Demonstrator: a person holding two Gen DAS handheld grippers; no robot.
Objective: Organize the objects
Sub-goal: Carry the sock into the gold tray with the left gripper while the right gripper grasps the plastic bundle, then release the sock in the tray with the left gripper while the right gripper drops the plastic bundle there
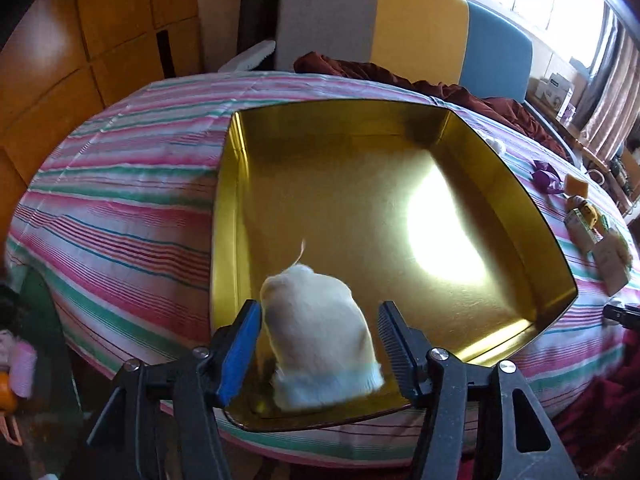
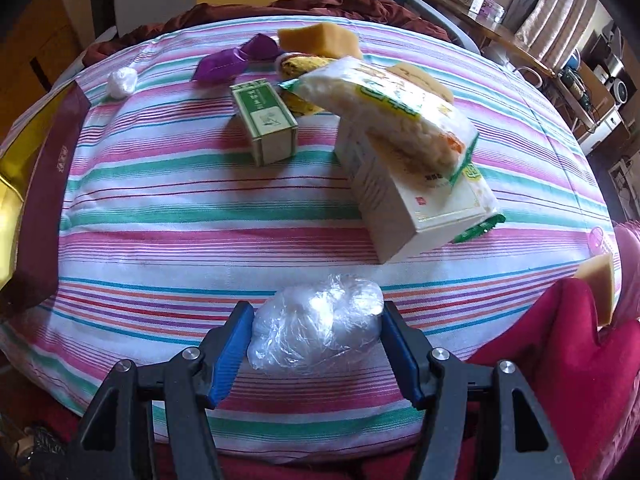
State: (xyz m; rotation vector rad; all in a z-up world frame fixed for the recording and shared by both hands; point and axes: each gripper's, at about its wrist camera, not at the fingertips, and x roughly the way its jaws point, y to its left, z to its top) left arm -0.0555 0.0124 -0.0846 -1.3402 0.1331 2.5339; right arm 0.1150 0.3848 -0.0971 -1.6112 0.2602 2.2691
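In the left wrist view, a white cloth pouch [image 1: 316, 332] sits in the near corner of a gold tin tray [image 1: 520, 184] on the striped bedcover. My left gripper [image 1: 319, 306] straddles the pouch. Its blue left pad touches the pouch, while a gap shows at the right finger, so it is open. In the right wrist view, my right gripper [image 2: 317, 307] is shut on a bundle wrapped in clear plastic [image 2: 316, 332], with both pads pressed against its sides, just above the cover.
Beyond the right gripper lie a green box [image 2: 266, 120], a white carton [image 2: 400, 200] with a snack bag [image 2: 400, 112] on top, a purple wrapper [image 2: 236, 60], a yellow sponge [image 2: 320, 40] and a small white ball [image 2: 122, 82]. The tin's edge [image 2: 10, 184] shows far left; red cloth [image 2: 540, 340] is near right.
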